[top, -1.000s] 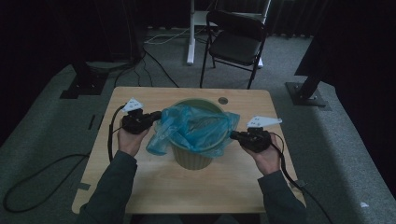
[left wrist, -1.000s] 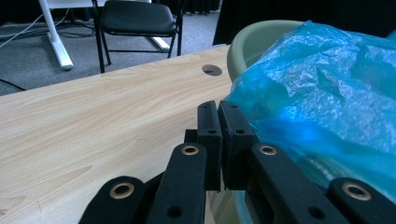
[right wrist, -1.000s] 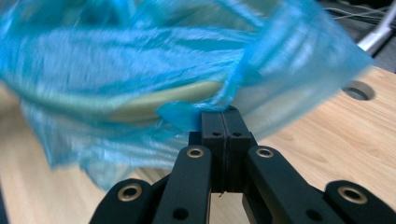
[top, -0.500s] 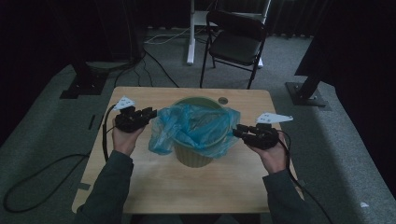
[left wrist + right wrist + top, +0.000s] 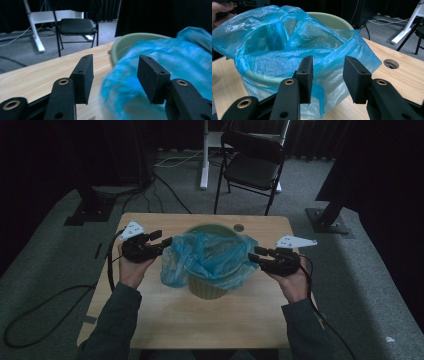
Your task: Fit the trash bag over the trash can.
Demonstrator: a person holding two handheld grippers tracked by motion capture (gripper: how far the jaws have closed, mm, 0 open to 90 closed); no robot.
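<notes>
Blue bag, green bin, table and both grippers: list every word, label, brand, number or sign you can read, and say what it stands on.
None: no readable text in any view.
blue bag: plain plastic, no print.
green bin: no label or mark on its wall.
table: bare wood.
left gripper and right gripper: black parts and grey plates, no lettering to be made out.
</notes>
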